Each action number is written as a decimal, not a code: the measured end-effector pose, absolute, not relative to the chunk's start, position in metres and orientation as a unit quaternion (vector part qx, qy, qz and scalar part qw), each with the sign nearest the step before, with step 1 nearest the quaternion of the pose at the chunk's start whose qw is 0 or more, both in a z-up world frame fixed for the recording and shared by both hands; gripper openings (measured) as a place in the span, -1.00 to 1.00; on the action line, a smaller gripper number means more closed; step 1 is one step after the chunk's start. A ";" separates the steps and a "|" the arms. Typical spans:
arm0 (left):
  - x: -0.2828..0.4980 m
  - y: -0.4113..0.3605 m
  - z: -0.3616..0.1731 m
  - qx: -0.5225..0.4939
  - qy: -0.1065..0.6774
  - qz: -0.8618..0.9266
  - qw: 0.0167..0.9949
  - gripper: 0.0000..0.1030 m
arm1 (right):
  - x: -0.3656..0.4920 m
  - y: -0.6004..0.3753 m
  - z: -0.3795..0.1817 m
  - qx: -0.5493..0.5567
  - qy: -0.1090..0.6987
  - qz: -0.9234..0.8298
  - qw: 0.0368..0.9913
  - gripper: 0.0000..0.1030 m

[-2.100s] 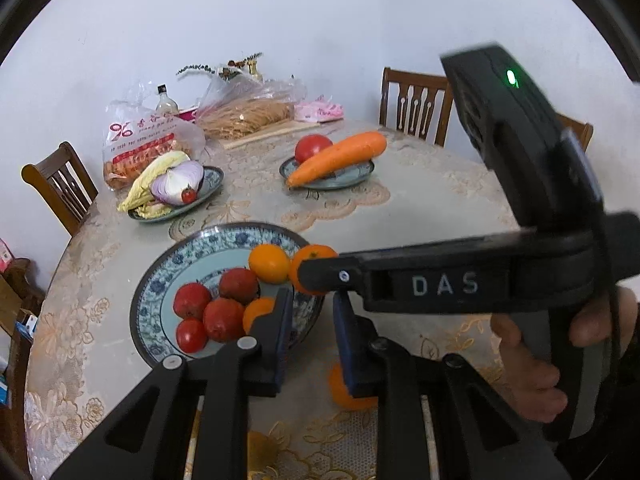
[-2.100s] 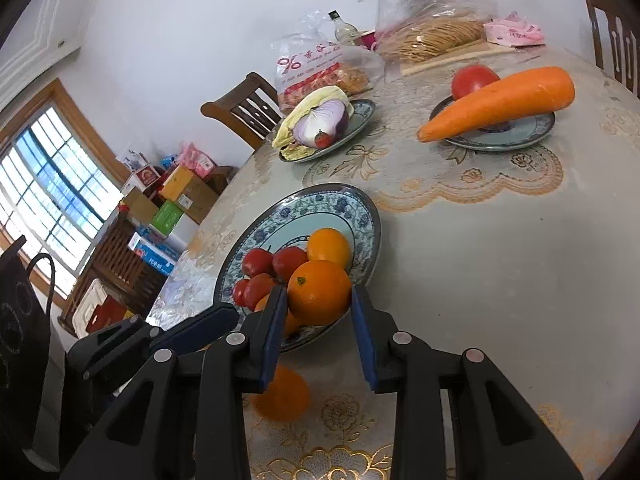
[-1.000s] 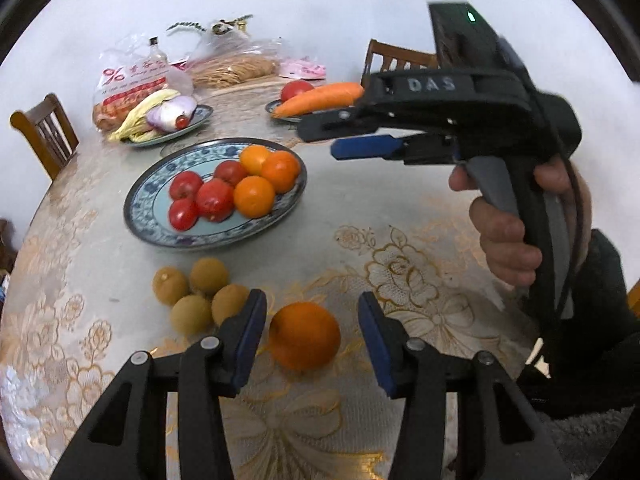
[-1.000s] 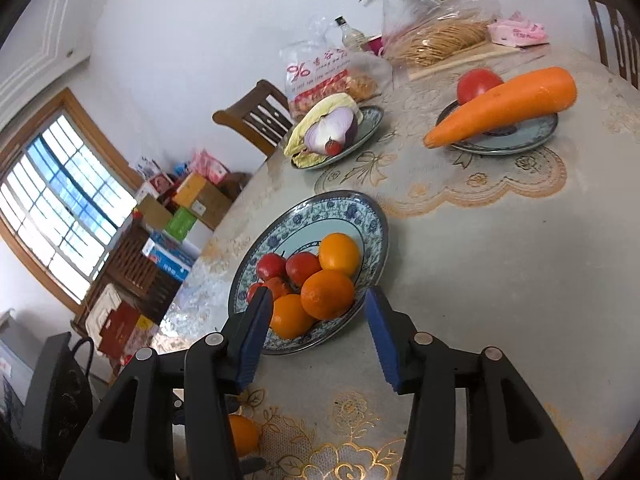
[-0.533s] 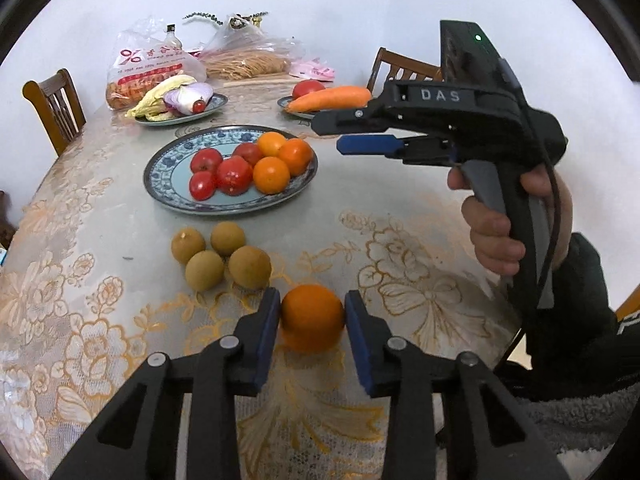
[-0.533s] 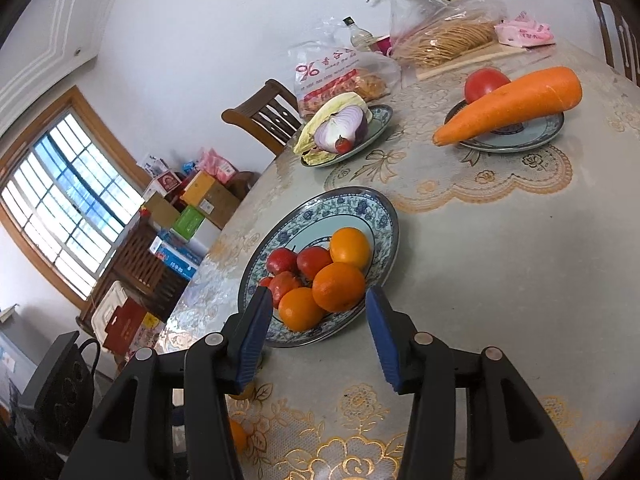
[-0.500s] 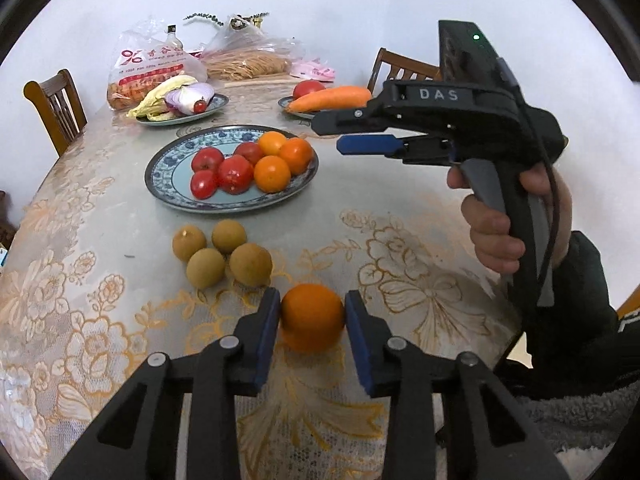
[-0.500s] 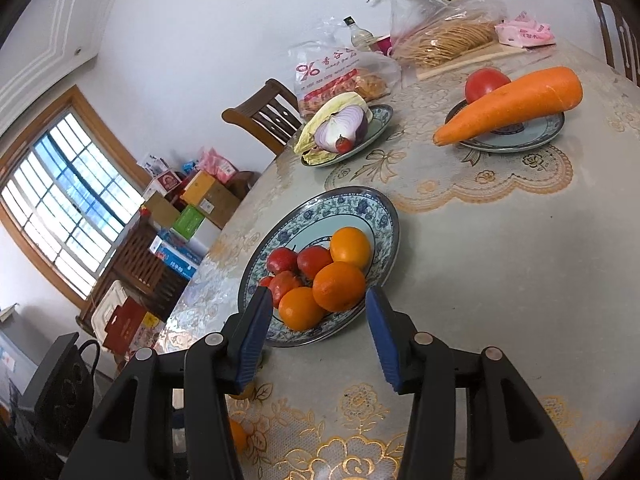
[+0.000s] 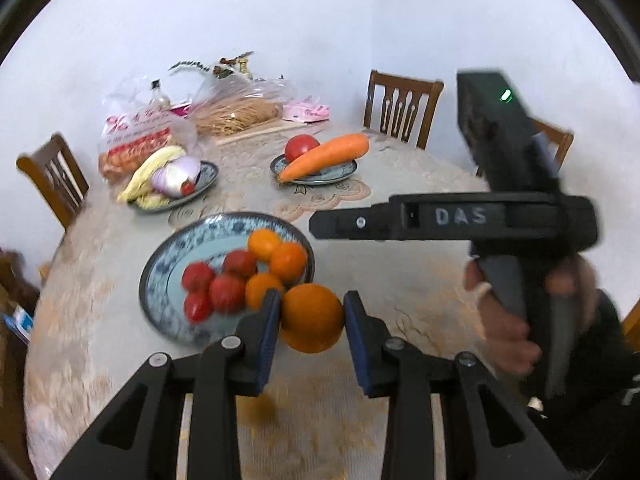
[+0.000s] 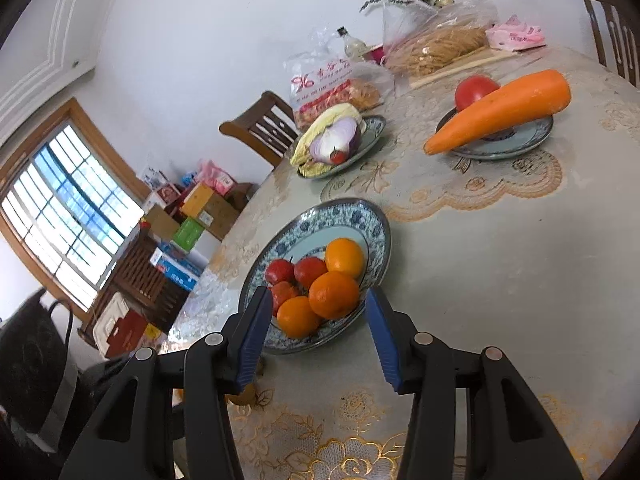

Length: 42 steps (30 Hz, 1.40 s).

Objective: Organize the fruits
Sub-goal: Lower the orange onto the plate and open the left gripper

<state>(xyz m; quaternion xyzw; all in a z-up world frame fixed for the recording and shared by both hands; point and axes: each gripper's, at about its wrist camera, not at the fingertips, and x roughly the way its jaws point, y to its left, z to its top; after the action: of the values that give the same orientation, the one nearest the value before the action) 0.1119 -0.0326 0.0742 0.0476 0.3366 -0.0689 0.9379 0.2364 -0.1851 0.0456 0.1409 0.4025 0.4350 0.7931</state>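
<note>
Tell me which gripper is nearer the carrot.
Right, I think. The right gripper, open, hovers past the fruit plate toward the carrot; the left gripper holds an orange at that plate's near rim.

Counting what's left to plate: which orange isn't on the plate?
The orange clamped in the left gripper; the other three sit on the blue patterned plate.

We see a blue-patterned plate, orange oranges, red tomatoes, and a gold-flowered cloth.

Both wrist cameras look forward along their fingers, close above the table, sharing the blue plate.
</note>
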 end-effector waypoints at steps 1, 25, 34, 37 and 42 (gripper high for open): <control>0.118 -0.040 0.071 0.067 0.333 -0.066 0.938 -0.35 | 0.236 -0.186 0.046 0.140 0.401 0.431 0.796 -0.04; 0.164 -0.031 0.046 0.042 0.353 -0.044 0.934 -0.34 | 0.250 -0.188 0.031 0.151 0.443 0.407 0.784 -0.04; 0.169 -0.023 0.045 0.024 0.353 -0.034 0.935 -0.31 | 0.248 -0.183 0.032 0.140 0.442 0.409 0.786 -0.04; 0.169 -0.020 0.047 0.015 0.353 -0.035 0.935 -0.10 | 0.249 -0.183 0.032 0.140 0.441 0.407 0.788 -0.04; 0.163 -0.014 0.053 0.008 0.335 -0.028 0.942 0.12 | 0.251 -0.184 0.031 0.149 0.441 0.404 0.787 -0.02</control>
<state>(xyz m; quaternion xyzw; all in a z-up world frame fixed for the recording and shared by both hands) 0.1632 -0.0144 0.0528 0.0085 0.3347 -0.0278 0.9419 0.2513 -0.1843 0.0314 0.1493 0.4409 0.4041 0.7874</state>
